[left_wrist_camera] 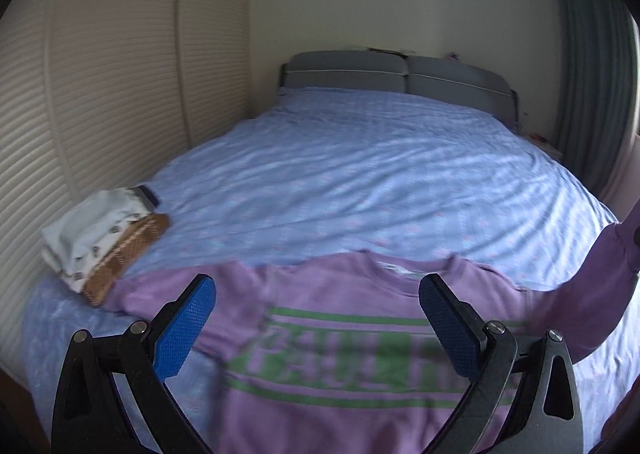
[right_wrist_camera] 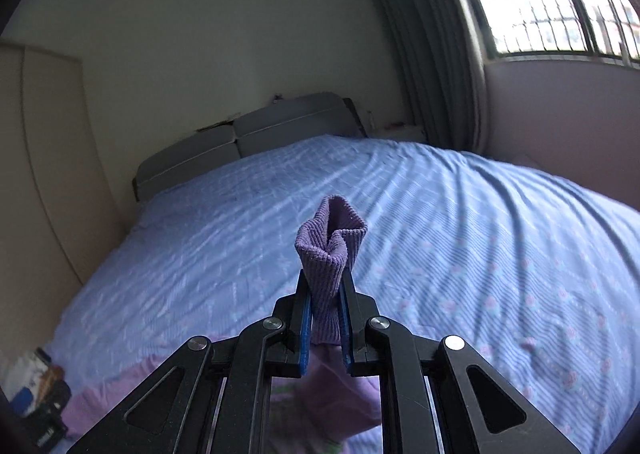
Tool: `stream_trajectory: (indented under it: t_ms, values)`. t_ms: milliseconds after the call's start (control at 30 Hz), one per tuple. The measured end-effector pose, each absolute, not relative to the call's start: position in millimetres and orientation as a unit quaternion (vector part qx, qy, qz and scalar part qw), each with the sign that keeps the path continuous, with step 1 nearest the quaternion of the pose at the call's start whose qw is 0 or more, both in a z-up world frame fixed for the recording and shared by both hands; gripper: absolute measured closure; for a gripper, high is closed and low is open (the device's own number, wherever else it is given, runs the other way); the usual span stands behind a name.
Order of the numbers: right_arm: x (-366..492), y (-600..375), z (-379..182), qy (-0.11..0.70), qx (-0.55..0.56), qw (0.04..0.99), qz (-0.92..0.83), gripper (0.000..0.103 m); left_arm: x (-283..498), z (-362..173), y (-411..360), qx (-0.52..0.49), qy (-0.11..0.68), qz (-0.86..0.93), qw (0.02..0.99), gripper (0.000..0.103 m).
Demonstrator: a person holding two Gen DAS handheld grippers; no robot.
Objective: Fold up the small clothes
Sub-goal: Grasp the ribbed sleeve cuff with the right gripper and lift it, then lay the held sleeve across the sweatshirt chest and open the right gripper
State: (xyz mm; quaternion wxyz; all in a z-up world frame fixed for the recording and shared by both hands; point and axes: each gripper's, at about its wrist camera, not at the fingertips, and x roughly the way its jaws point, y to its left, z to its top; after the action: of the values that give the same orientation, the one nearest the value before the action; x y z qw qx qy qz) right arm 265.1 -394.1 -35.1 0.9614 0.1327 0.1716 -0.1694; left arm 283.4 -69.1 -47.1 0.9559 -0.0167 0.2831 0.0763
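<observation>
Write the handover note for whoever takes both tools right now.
Left tool: open, empty, hovering over the purple sweatshirt.
Right tool: shut on the sweatshirt's ribbed sleeve cuff, lifted off the bed.
Sweatshirt: lies print side up at the near end of the bed, neckline toward the headboard; the other sleeve is still spread toward the folded pile.
Done: a pile of folded clothes sits at the bed's left edge.
Left: probably lay the held sleeve across the chest, fold the other sleeve in, fold the body, then stack it.
</observation>
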Motion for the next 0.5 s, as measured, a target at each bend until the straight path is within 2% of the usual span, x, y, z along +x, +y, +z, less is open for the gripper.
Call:
stream_trajectory:
  t_ms: [233,500]
  values:
    - [310.4,-246.4,-53.4,0.195,-0.045,0.971,-0.133,0.090,277.2,-70.7,35.4,-0.033,0.311,0.139,0.940,0.000]
    - [342.7,-117.1,-139.5,0.262,-0.214,0.936,-0.098,0.090,276.4,-118.8,105.2,-0.053,0.363,0.173,0.914,0.000]
